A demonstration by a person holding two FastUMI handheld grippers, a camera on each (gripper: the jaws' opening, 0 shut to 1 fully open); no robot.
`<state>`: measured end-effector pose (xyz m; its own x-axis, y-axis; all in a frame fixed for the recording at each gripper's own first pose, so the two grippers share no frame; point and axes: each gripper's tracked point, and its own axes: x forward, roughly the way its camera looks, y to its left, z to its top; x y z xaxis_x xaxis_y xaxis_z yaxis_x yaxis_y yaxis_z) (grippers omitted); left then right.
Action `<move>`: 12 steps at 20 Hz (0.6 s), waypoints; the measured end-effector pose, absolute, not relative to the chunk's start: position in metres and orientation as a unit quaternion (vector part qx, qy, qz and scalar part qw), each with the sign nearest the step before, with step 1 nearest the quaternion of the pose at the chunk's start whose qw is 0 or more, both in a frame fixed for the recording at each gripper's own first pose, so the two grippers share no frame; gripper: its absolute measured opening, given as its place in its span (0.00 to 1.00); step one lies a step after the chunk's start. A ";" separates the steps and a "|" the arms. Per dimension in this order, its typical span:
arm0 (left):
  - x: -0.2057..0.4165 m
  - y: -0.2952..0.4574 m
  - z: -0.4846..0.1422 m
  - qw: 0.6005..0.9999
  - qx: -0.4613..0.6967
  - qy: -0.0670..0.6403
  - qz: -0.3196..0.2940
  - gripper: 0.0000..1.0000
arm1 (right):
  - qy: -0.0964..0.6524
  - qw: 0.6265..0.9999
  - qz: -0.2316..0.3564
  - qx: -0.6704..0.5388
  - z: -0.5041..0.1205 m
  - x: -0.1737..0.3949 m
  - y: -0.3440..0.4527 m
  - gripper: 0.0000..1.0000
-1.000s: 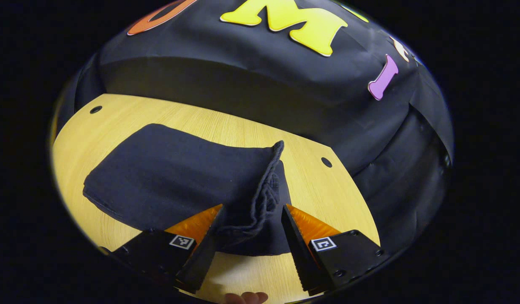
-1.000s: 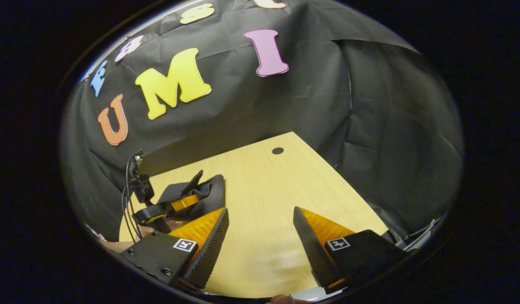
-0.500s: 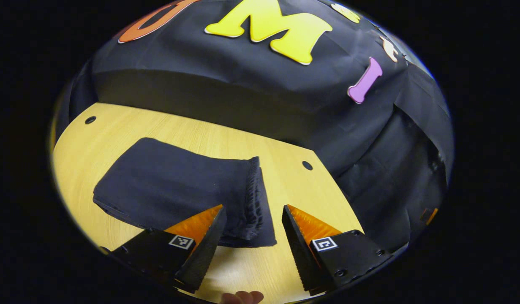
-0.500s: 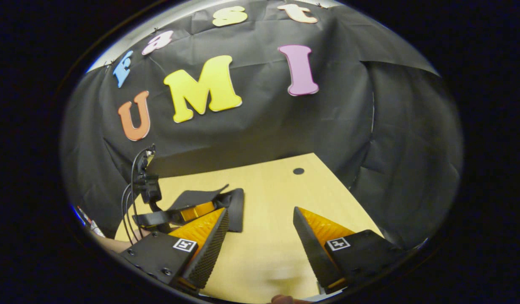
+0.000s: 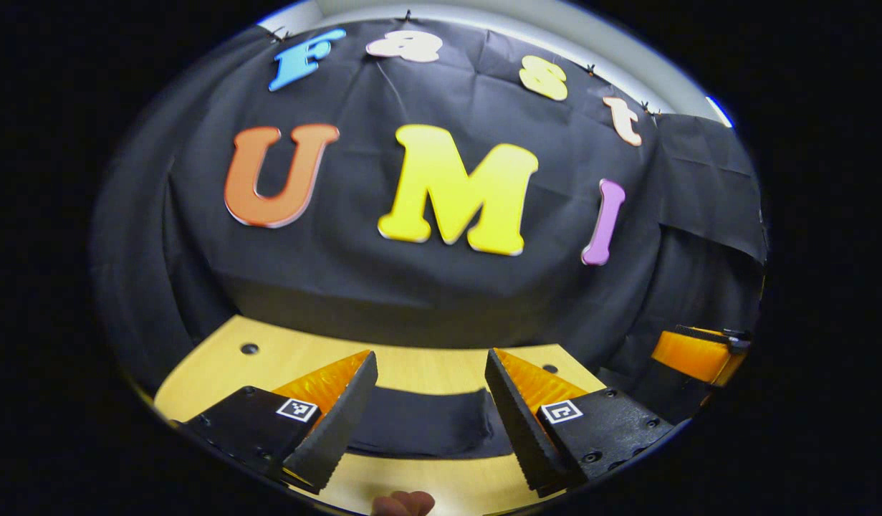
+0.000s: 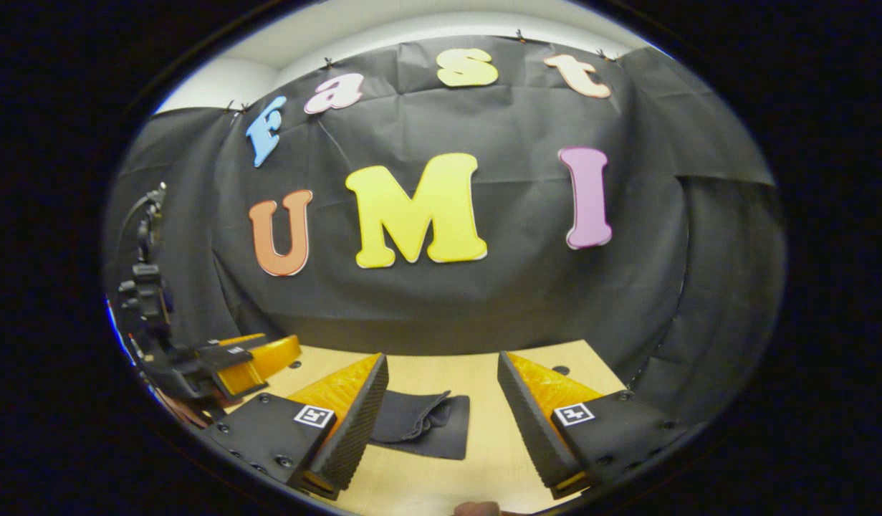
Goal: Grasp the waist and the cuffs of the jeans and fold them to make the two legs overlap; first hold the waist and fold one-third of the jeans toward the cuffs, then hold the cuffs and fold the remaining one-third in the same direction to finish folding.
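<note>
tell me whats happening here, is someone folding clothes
A person holds a hand-held gripper in each hand over a wooden table. The dark jeans lie folded into a compact stack on it, with nothing gripping them. The left hand-held gripper and the right hand-held gripper are both open and raised above the table, pointing toward the booth's back wall. Judging by the stack, the folding looks finished.

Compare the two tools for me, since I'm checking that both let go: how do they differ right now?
The left tool frames the jeans square between its fingers; the right tool has the jeans off toward its left finger. The left tool looks across the jeans' flat long side; the right tool looks at their bunched end. Shared: both are open, empty, off the jeans and above the table.
</note>
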<state>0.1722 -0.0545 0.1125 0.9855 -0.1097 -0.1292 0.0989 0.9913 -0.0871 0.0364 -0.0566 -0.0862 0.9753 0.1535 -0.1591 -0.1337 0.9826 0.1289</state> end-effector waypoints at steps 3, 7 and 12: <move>0.155 -0.026 0.135 0.998 -0.035 0.041 -0.022 0.98 | 0.055 0.996 0.057 0.044 -0.069 0.032 -0.041 0.95; 0.127 -0.014 0.126 0.999 -0.023 0.038 -0.001 1.00 | 0.037 0.998 0.040 0.030 -0.073 0.017 -0.031 0.92; 0.116 -0.024 0.119 0.999 -0.015 0.045 0.005 0.98 | 0.055 0.998 0.035 0.018 -0.089 0.007 -0.035 0.92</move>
<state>0.1160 -0.0236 0.1194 0.9960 0.0090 -0.0891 -0.0116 0.9995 -0.0292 0.0066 -0.0345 -0.0894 0.9915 0.0709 -0.1090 -0.0669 0.9970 0.0399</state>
